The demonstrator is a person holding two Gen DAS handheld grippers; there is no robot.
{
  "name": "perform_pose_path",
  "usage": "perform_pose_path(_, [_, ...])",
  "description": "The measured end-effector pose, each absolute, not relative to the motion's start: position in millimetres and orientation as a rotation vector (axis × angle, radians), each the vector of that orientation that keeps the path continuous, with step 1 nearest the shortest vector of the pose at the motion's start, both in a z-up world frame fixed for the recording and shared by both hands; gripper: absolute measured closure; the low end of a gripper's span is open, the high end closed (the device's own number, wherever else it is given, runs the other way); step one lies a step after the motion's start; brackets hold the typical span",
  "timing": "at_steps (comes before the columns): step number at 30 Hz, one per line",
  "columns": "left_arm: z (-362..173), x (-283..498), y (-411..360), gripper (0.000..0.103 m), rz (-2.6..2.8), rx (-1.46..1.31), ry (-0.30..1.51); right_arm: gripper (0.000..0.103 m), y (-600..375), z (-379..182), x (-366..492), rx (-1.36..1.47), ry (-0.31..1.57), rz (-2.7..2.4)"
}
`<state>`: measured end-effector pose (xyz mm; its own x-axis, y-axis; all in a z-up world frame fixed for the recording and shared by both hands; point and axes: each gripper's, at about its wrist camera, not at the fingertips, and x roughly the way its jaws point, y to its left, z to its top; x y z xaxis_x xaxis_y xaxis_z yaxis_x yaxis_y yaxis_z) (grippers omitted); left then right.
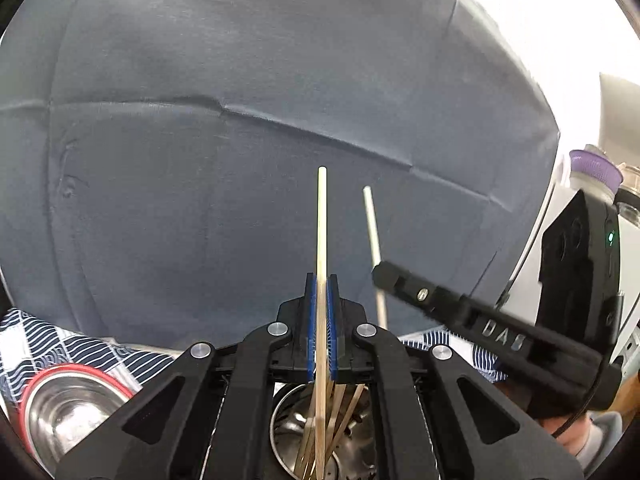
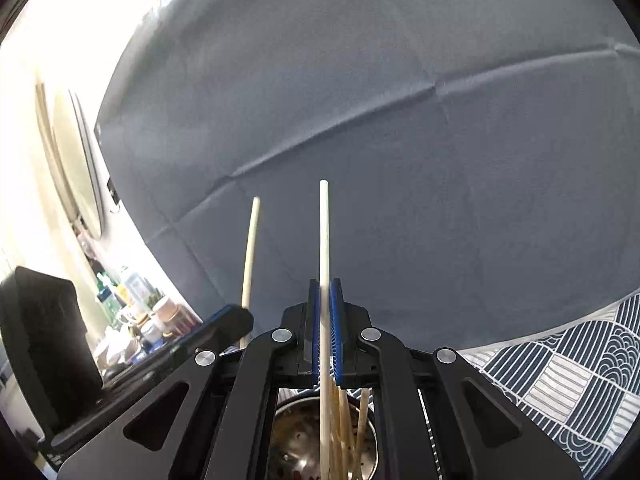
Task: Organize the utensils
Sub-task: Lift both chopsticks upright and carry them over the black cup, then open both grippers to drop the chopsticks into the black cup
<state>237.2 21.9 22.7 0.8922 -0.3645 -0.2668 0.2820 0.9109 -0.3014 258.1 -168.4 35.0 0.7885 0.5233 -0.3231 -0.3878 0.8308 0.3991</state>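
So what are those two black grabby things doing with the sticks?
A person is sorting chopsticks with a gripper in each hand. The left gripper is shut on one chopstick, and the right gripper is shut on another chopstick. Both hold their sticks above a metal holder that already has several chopsticks standing in it. A steel bowl sits nearby on the patterned cloth.

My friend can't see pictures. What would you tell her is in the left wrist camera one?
The left gripper is shut on one pale chopstick, above a metal cup holding more chopsticks. The right gripper comes in from the right, holding a second chopstick, with a grey cloth backdrop behind.
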Motion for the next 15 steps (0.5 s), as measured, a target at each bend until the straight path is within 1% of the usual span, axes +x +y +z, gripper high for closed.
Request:
perform_pose_path(3, [13,234,21,0.098,-0.354,-0.28,0.29,0.098,-165,25,254,0.309,0.428,0.51])
perform_pose_path(9, [-7,227,16,0.098,-0.34,-0.263,0.284,0.098,-159,6,240,0.272,0.416,0.51])
perform_pose_path(15, [-25,217,7,0.098,-0.362,-0.214,0.327,0.098,-155,-11,226,0.253,0.421,0.498])
